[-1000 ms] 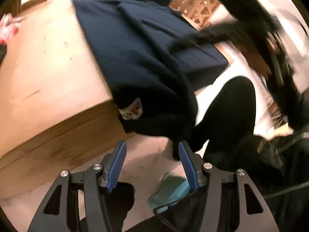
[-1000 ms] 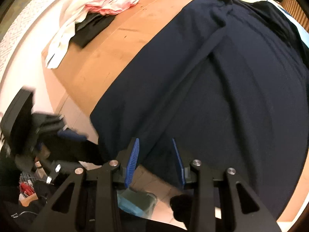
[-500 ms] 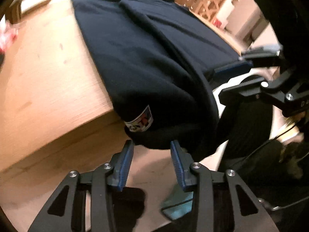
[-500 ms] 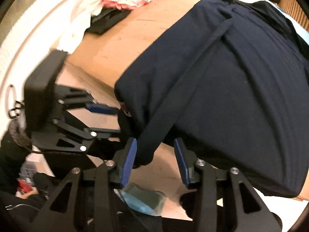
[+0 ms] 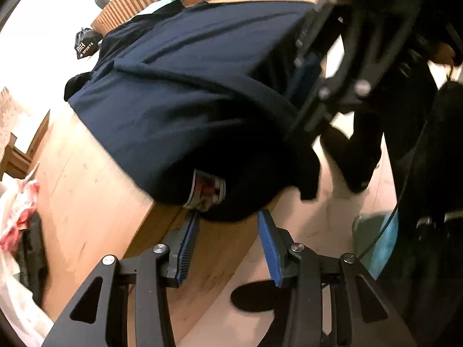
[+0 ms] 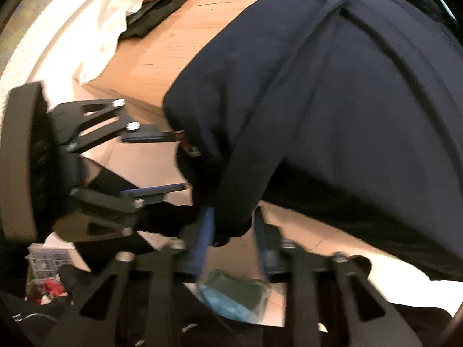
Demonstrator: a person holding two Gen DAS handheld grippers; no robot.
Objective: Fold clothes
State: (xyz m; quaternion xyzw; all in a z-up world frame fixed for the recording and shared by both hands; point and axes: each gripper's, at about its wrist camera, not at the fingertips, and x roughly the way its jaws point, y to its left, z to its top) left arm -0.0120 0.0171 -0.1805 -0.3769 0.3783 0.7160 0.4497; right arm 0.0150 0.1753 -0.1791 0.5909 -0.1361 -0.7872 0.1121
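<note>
Where it overhangs: navy garment (image 5: 185,92), ungripped.

Bare table (image 5: 86,190) lies left of the navy garment (image 5: 179,110) — beyond it a clothes pile (image 6: 150,8) blocks the far corner.

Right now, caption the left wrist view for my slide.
Left gripper, fingers open, closes in on the navy garment edge hanging over the wooden table.

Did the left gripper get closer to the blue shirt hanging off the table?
Yes. The left gripper has come up to the shirt hem with the label, at the table edge; earlier it sat lower, clear of the cloth.
</note>
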